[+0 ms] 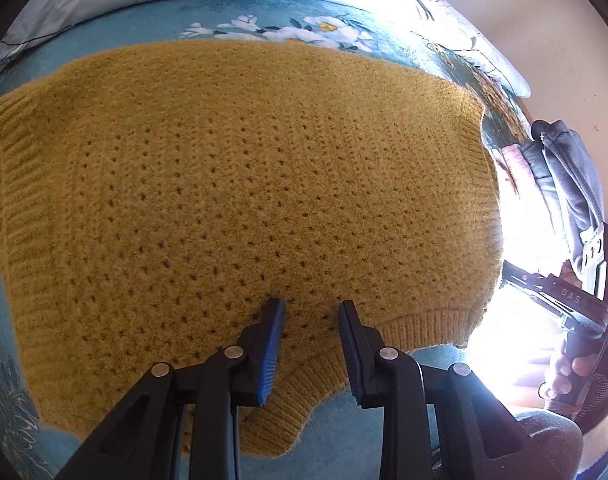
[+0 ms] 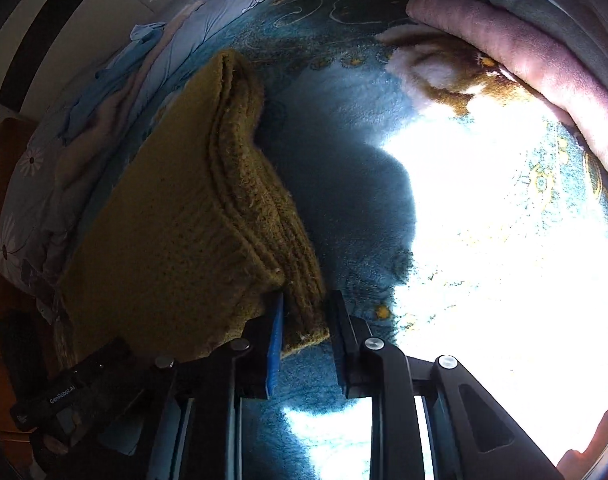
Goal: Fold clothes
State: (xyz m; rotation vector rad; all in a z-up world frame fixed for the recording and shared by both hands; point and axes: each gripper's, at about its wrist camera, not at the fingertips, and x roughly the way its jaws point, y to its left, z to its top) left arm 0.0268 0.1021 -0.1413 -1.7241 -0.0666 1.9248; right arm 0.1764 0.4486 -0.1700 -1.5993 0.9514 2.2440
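Observation:
A mustard knit sweater [image 1: 239,184] lies folded on a teal floral blanket [image 1: 263,12]. My left gripper [image 1: 312,306] hovers open just above the sweater's near ribbed hem, nothing between its fingers. In the right wrist view the sweater [image 2: 175,240] shows its stacked folded edge. Its near corner [image 2: 304,320] sits between the spread fingers of my right gripper [image 2: 308,302], and the layers look unsqueezed. In the left wrist view the right gripper's body [image 1: 564,304] and the hand [image 1: 572,376] holding it appear by the sweater's right corner, its tips lost in glare.
Folded pink and grey blankets [image 2: 524,48] lie at the far right of the bed. A pale floral quilt [image 2: 63,152] is bunched behind the sweater. Strong sunlight washes out the blanket [image 2: 504,240] on the right. A dark garment [image 1: 572,176] hangs at the bedside.

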